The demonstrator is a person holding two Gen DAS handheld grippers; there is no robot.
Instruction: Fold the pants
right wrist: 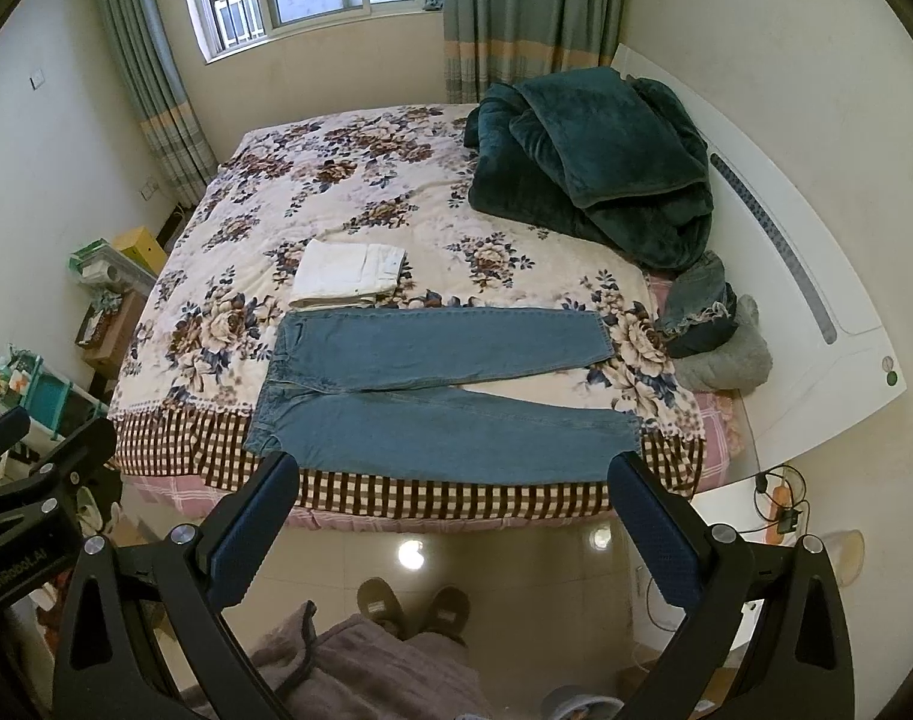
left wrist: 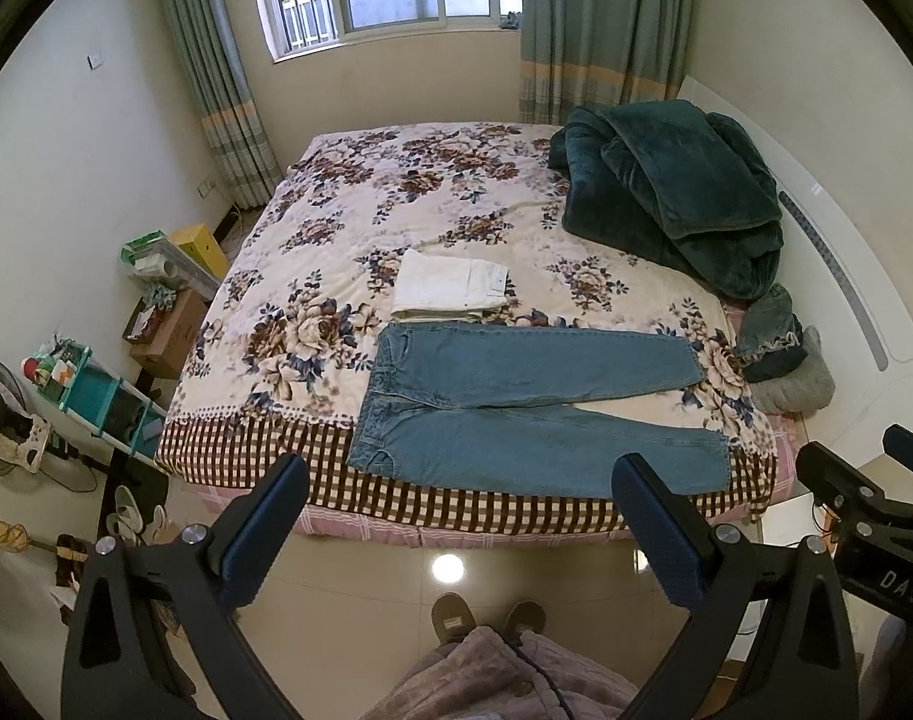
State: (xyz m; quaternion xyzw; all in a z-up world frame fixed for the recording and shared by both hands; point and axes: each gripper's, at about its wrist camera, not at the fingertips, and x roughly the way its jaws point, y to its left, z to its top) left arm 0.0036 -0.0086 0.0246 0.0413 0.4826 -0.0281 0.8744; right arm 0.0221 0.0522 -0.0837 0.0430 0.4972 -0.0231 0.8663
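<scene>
Left wrist view: the left gripper (left wrist: 459, 492) hovers above the floor short of the bed (left wrist: 336, 210), its fingers (left wrist: 264, 534) spread wide and grasping nothing. To the far left, cluttered boxes and a small teal shelf (left wrist: 96, 396) stand against the wall. On the bed's near edge, the blue jeans (left wrist: 516, 396) lie flat, waistband to the left, legs running right in a narrow V. Just behind the waistband sits a folded white garment (left wrist: 450, 285) (apart from the jeans by a thin strip of bedspread). Further right, a dark green blanket (left wrist: 672, 198) is heaped at the far corner. The right gripper (right wrist: 456, 483) is likewise released and empty.

Folding looks not yet begun. The near leg overhangs the bed edge, so a careless pinch there could drag the jeans to the floor. Grabbing the bedspread along with the denim would spoil the fold.
</scene>
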